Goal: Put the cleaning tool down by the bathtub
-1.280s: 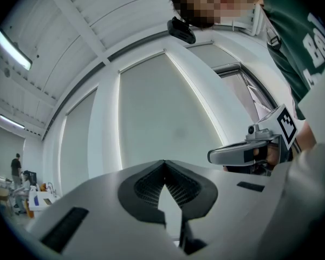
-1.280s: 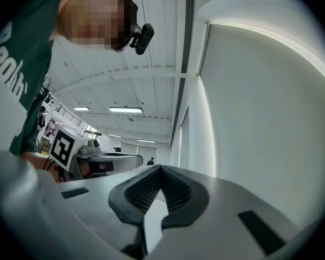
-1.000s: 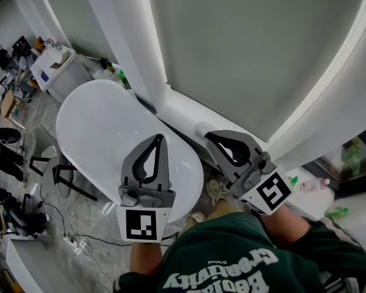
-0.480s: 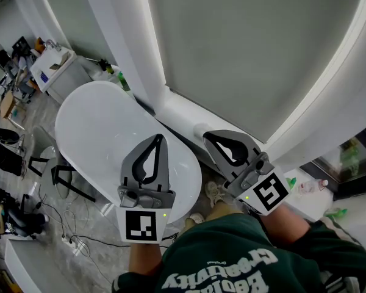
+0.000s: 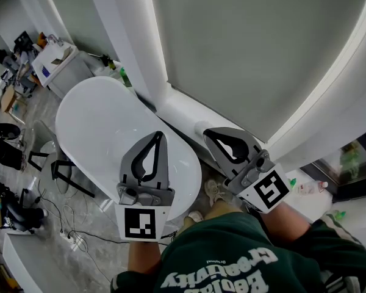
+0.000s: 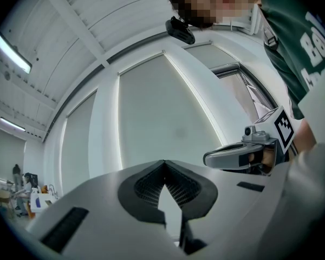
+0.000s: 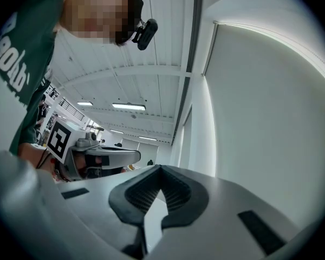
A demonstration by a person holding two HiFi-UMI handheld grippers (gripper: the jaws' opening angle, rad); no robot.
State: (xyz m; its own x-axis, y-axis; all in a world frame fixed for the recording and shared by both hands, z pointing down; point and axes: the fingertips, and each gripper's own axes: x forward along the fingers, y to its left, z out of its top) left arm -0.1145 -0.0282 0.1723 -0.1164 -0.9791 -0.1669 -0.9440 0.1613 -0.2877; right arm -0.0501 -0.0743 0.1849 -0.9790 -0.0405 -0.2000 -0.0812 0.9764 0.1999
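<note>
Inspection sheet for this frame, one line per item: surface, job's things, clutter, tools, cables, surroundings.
Surface: grey marbled floor; no table seen.
Job's things: white bathtub below the tools; the item to be put down, nothing seen.
Clutter: small bottles at the right; white cabinet beyond the tub; black stand beside it.
Grippers: left tool shut, nothing between its jaws; right tool shut, nothing between its jaws; the two are side by side and apart.
Cables: loose cables on the floor beside the tub.
Surroundings: grey wall panels with lit white edging.
</note>
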